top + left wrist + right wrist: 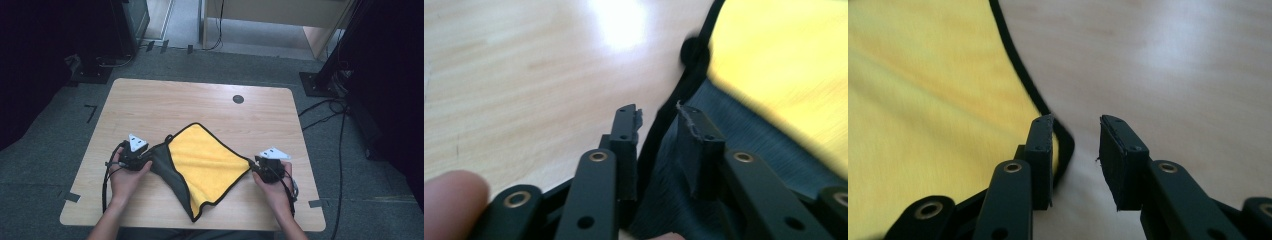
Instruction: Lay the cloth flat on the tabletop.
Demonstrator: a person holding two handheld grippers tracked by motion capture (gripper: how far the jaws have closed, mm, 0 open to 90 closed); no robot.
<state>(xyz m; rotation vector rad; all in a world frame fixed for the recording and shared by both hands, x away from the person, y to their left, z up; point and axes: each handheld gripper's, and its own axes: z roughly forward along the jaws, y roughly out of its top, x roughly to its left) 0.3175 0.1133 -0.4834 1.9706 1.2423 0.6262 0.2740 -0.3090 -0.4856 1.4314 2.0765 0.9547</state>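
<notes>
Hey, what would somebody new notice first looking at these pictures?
The bright yellow microfibre cloth with black trim, lying partly folded at the near middle of the light wooden table. Next, the left gripper and right gripper at its two side corners, jaws parted.

**One cloth, two tongs, one counter**

You are working with one yellow cloth edged in black, lying on one wooden counter. You are holding two tongs, the left tongs and the right tongs, each carrying one grey three-cornered plate.
</notes>
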